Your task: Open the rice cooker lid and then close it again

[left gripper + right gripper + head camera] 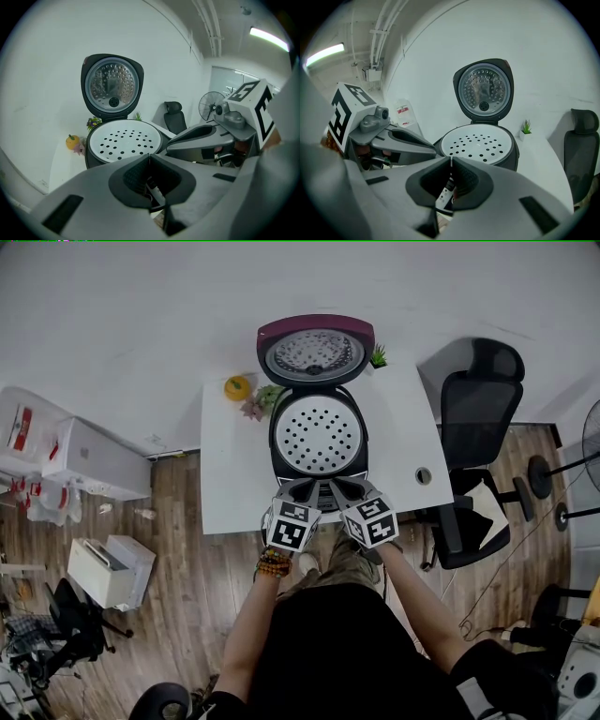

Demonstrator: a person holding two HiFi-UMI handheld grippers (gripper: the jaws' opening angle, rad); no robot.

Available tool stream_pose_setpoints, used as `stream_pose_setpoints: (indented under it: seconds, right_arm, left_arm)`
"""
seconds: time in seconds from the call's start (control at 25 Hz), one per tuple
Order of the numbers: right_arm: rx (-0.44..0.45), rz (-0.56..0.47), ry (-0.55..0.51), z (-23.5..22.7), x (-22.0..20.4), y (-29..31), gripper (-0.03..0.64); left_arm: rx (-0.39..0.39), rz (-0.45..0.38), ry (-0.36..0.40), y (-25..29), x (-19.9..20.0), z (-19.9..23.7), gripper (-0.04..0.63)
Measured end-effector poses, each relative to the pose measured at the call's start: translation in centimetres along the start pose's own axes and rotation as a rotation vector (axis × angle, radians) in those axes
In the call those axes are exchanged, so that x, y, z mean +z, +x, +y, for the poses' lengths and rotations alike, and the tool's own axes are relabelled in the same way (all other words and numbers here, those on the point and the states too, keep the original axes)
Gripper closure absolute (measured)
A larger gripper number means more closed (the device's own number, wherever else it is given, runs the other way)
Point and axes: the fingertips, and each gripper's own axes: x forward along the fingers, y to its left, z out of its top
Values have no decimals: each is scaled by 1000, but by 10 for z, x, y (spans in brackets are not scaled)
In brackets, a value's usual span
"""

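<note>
The black rice cooker [317, 442] stands on the white table [227, 474] with its maroon-backed lid [315, 351] raised upright at the far side. A white perforated tray [124, 143] covers the pot opening. My left gripper [299, 488] and right gripper [343, 489] hover side by side just before the cooker's front edge, both shut with nothing between the jaws. In the left gripper view the shut tips [150, 154] point at the tray below the lid [112, 86]. The right gripper view shows the same: tips [451, 158], tray [480, 143], lid [483, 89].
An orange ornament [237, 387] and a small flower sit left of the cooker, and a little green plant [378, 357] sits to its right. A black office chair [478, 418] stands right of the table. White boxes [94, 460] lie on the wooden floor at left.
</note>
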Motion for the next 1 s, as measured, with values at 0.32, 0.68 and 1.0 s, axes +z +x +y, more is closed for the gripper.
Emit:
stream_pose_setpoints:
  seconds: [0.32, 0.68, 1.0]
  right_arm:
    - [-117, -234, -123, -6, 41, -37, 586]
    - [-171, -281, -174, -12, 55, -62, 541]
    - [-180, -282, -163, -22, 57, -72, 538]
  left_arm:
    - [65, -313, 3, -29, 38, 11, 571]
    - [153, -520, 68, -66, 60, 15, 571]
    - [165, -531, 58, -69, 63, 21, 571]
